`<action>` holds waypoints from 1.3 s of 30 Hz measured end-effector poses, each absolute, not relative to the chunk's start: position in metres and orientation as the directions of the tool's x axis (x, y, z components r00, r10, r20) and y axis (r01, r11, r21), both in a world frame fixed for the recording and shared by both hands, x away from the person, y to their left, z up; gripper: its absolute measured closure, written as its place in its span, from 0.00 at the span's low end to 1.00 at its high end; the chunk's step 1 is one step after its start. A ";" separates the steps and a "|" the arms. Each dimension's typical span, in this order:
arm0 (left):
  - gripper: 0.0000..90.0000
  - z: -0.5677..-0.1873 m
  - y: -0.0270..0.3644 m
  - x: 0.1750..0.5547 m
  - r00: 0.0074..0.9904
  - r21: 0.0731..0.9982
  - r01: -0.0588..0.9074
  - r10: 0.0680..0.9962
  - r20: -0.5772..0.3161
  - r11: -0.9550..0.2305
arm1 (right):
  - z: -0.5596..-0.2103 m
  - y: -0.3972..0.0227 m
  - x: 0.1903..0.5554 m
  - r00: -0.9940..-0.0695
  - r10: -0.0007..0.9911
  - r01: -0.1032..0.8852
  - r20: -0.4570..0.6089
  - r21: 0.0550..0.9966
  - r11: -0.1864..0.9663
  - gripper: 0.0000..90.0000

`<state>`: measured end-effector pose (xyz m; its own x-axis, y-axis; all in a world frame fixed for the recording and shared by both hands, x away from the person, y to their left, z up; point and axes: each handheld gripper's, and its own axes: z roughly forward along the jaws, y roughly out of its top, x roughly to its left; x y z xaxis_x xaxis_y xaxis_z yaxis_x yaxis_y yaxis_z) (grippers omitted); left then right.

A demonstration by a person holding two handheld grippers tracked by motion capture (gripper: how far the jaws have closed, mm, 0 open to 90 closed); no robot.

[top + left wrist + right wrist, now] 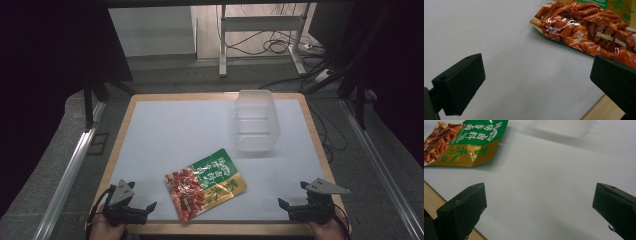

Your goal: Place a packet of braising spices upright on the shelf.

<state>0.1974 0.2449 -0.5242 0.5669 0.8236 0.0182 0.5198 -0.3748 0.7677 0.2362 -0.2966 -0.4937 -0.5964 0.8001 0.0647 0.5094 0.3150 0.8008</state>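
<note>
Both hands rest at the near edge of the table (150, 102), one at each corner, with only the knuckles and wrists in the high view. The left gripper (142, 207) sits low by the near left corner and points inward toward the middle of the table; its jaws stand spread wide with nothing between them, as the left gripper view confirms with bare white surface in the gap. The right gripper (292, 197) sits by the near right corner, also turned inward, its grey plate on top. Its jaws are likewise spread wide and hold nothing; the right gripper view shows only the white table top between them.

A food packet (205, 184) lies flat on the table between the two grippers, somewhat nearer the left one, touching neither. Its red printed end points to the near edge and its green and gold end points away.

A clear plastic box (256, 120) stands farther back, toward the right side, well apart from the packet. It looks empty.
</note>
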 end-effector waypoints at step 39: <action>0.00 -0.525 0.245 0.199 0.577 0.763 0.524 0.817 0.008 -0.378 | -0.496 -0.258 0.254 -0.688 0.723 0.436 0.061 0.831 0.344 0.00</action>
